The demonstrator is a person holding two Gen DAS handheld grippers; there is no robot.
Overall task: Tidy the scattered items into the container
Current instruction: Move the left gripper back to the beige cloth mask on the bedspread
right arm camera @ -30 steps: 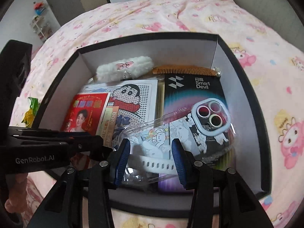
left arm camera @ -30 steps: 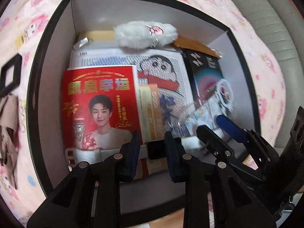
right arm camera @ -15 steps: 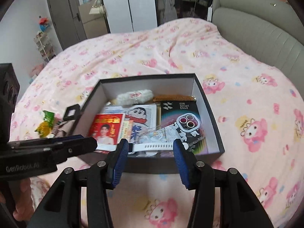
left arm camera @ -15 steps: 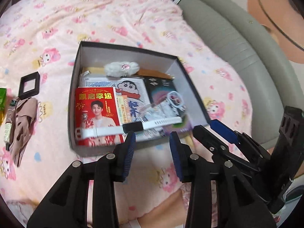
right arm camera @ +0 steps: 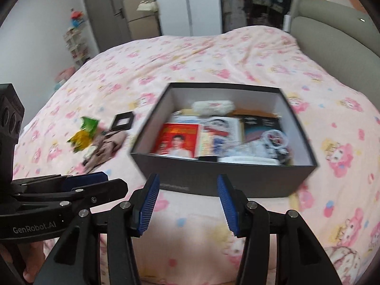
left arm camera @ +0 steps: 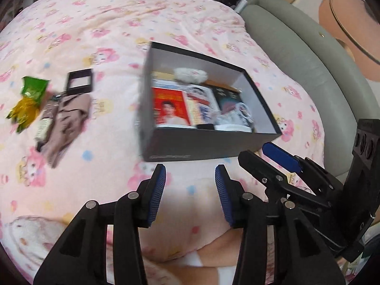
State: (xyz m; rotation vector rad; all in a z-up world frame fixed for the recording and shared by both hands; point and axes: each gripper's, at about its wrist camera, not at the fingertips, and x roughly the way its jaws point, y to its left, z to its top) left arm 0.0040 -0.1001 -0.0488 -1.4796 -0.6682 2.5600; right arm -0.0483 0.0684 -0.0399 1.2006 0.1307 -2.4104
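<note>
Above the pink bedspread (left arm camera: 71, 190), I am holding my opening left gripper (left arm camera: 190, 190) and released right gripper (right arm camera: 187, 201) empty before the black box (right arm camera: 213, 178).

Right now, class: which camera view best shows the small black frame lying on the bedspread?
The left wrist view: the black frame appears larger there, with its pale centre distinct, left of the box. In the right wrist view the frame is smaller and more blurred.

Place: a home bedroom.
Bed: a pink cartoon-print bedspread (right arm camera: 213, 54) covered most of the scene.
Right: a grey padded headboard (right arm camera: 332, 42) stood.
Far: a grey door (right arm camera: 104, 11), white wardrobe panels (right arm camera: 190, 2) and cluttered shelves (right arm camera: 76, 45) stood.
</note>
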